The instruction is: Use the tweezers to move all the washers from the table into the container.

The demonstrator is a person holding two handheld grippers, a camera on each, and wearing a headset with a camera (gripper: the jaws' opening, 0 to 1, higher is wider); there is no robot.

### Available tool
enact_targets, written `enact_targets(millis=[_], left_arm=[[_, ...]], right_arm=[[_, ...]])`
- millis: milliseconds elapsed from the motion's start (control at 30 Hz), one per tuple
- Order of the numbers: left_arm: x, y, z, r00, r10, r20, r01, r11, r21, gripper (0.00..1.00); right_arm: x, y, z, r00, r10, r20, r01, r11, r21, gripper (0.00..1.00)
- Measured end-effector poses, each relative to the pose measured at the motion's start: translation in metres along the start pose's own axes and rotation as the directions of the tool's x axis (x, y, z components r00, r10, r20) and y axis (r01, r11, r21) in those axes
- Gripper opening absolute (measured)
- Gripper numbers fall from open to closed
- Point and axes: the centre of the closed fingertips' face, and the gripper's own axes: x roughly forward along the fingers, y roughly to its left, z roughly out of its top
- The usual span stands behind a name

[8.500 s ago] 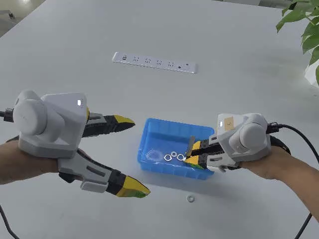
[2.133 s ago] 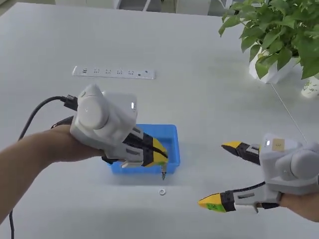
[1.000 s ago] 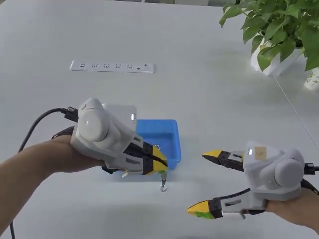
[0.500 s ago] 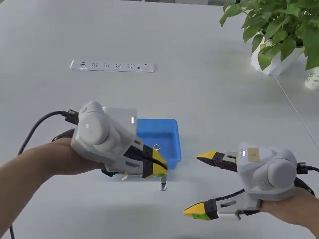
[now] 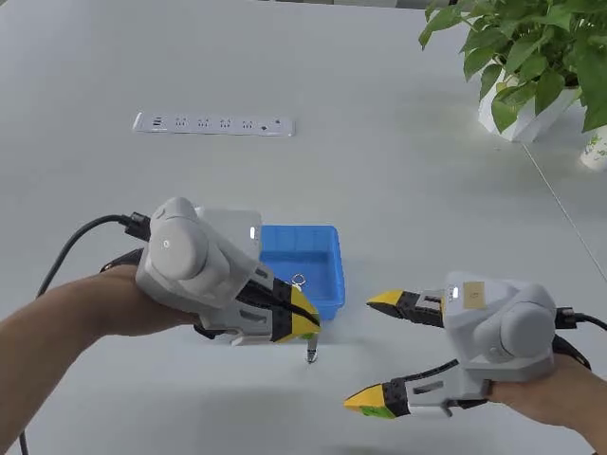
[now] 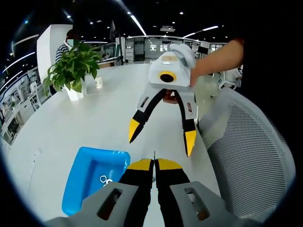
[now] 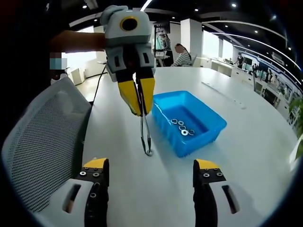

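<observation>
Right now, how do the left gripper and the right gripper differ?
The left gripper is shut on the tweezers, while the right gripper is wide open and empty. The left gripper sits by the blue container, at its front corner; the right gripper stands apart from it, off to the side. Both have yellow-tipped black jaws and face each other.

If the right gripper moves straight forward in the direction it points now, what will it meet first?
Most likely the thin metal tweezers with the small metal washer at their tip, held by the shut left gripper. They point down right ahead of the open right gripper; depth is unclear.
</observation>
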Motion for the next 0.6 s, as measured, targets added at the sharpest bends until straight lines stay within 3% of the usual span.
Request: enact_targets(millis=[167, 600], left_arm=[[0.0, 0.0, 0.0, 0.9999, -0.008, -0.008, 0.008, 1.0, 0.011, 0.05], [0.0, -0.001, -0.001, 0.9997, -0.022, -0.015, 0.022, 1.0, 0.021, 0.05]], right_arm=[[0.005, 0.001, 0.002, 0.9999, 0.01, 0.0, -0.01, 1.0, -0.021, 0.65], [0.025, 0.003, 0.014, 0.9981, 0.061, -0.001, -0.061, 0.996, -0.07, 0.37]])
